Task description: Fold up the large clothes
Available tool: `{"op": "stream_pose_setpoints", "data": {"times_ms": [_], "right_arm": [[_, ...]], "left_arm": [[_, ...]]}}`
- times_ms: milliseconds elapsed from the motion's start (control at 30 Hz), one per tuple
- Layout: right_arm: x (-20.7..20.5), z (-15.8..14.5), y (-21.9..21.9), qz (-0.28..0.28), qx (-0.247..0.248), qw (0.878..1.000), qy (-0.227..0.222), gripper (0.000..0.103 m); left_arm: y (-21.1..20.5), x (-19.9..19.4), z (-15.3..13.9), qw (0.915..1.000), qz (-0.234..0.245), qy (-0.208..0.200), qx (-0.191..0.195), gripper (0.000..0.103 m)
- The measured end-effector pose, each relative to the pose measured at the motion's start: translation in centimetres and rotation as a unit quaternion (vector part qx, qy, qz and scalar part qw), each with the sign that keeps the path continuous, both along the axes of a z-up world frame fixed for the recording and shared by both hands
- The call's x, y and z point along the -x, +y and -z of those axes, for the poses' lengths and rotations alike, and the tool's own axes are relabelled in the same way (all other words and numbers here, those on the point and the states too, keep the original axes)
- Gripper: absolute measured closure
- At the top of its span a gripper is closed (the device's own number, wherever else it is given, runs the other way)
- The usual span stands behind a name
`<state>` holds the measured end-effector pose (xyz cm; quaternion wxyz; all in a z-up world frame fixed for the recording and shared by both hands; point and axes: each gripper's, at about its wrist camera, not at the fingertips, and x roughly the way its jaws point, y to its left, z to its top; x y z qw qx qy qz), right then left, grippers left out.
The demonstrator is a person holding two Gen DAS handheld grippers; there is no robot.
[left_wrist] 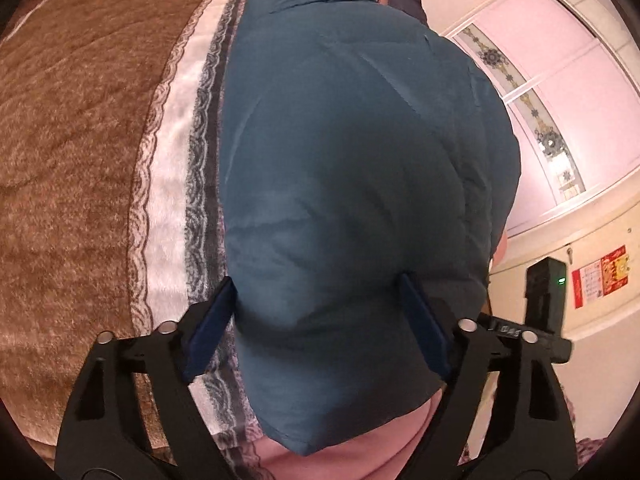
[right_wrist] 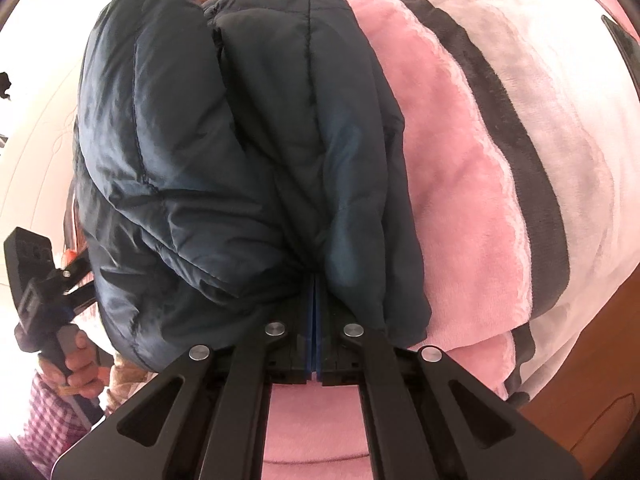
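A large teal padded jacket (left_wrist: 352, 152) lies on the bed. In the left wrist view my left gripper (left_wrist: 316, 312) stands open, its blue pads on either side of a puffy corner of the jacket, not pressed together. In the right wrist view the jacket (right_wrist: 224, 152) looks dark blue and bunches up in front of the lens. My right gripper (right_wrist: 315, 304) is shut on a fold of its fabric, the blue pads pressed flat together. The left gripper and the hand holding it show at the left edge of the right wrist view (right_wrist: 40, 280).
The jacket rests on a pink plush blanket (right_wrist: 460, 184) with dark and white stripes. A brown fleece blanket (left_wrist: 80, 140) with a white patterned border lies to the left. A wardrobe with pink panels (left_wrist: 568, 92) and a cream wall stand to the right. A wooden surface (right_wrist: 592, 380) shows at lower right.
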<state>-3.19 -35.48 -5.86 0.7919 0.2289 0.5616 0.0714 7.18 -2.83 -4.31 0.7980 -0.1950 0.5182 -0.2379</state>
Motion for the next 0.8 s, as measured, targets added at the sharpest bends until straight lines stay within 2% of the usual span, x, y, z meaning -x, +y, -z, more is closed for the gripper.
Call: {"op": "stream_pose_setpoints", "data": {"times_ms": [100,133,167,200,267,333,433,733,800], "right_arm": [[0.4,-1.5,-1.0,0.003,-0.028,1.0,-0.01,0.095],[0.6,-2.2,-1.7,0.006,-0.042,0.999,-0.022,0.085],[0.8,-2.9,-2.4,0.013,-0.054,0.998,-0.034,0.07],[1.0,-3.6,-3.4,0.025,-0.062,0.997,-0.044,0.064],[1.0,-4.6,-5.2,0.053,-0.074,0.994,-0.059,0.036],[0.2,-4.8,-6.7,0.077,-0.082,0.992,-0.063,0.036],[-1.8,-3.9,-7.3,0.084,-0.109,0.989,-0.054,0.035],[-7.3,1.6,-6.0,0.086,-0.131,0.987,0.021,0.031],[-8.0,2.8,-5.7,0.082,-0.156,0.984,0.035,0.034]], "left_arm": [[-0.4,0.0,-0.3,1.0,0.0,-0.002,-0.005,0.029],[-0.6,0.1,-0.4,1.0,-0.001,-0.005,-0.008,0.029],[-0.7,0.2,-0.3,0.9999,-0.002,-0.006,-0.01,0.029],[-0.9,0.1,-0.4,0.9999,-0.002,-0.007,-0.012,0.029],[-1.4,0.2,-0.7,0.9997,-0.001,-0.014,-0.021,0.029],[-1.9,0.2,-1.1,0.9993,0.002,-0.022,-0.031,0.03],[-2.9,0.0,-1.7,0.9986,0.004,-0.029,-0.044,0.031],[-3.9,-1.2,-2.8,0.9978,0.017,-0.034,-0.053,0.033],[-3.7,-1.3,-2.8,0.9974,0.025,-0.04,-0.055,0.035]]}}
